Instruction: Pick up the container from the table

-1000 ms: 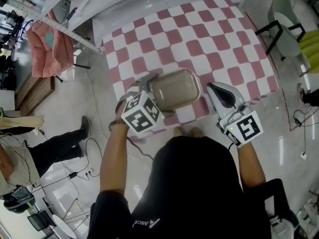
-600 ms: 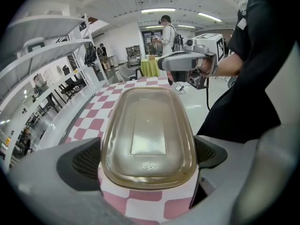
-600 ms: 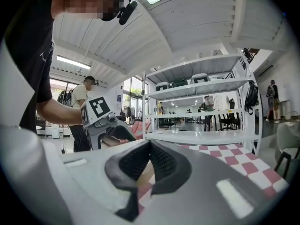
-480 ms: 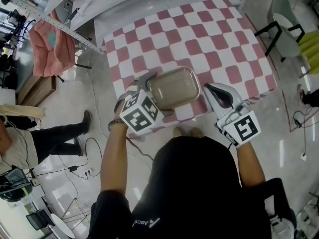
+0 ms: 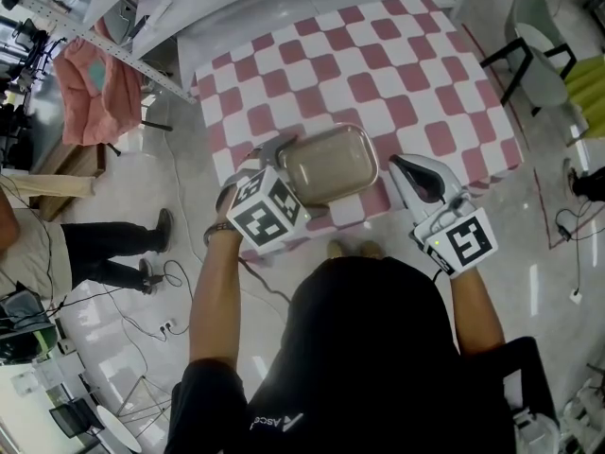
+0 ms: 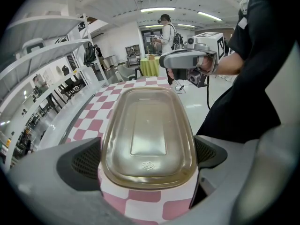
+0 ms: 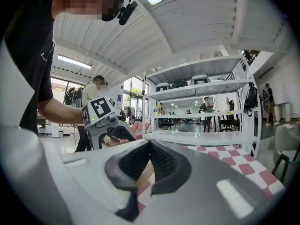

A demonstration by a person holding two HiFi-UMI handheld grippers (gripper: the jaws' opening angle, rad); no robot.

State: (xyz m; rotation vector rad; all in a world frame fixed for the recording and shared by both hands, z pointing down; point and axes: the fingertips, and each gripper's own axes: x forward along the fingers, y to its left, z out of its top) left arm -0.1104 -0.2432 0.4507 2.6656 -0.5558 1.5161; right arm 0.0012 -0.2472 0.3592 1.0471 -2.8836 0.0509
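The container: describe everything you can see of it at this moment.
The container is a shallow, rounded-rectangle box of translucent beige plastic, lid on, with a raised flat panel and a small embossed mark on top. It lies flat near the person's edge of the pink-checked tablecloth. The left gripper's tongs clasp its near end, one pad against each side; the right gripper is apart from it.

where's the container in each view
Head view: the container sits left of centre, by the near edge of the checked tablecloth.
Left gripper view: it fills the middle, between the jaws.
Right gripper view: not clearly in it; only a tan sliver shows past the jaws.
Shared landmark: the checked tablecloth.
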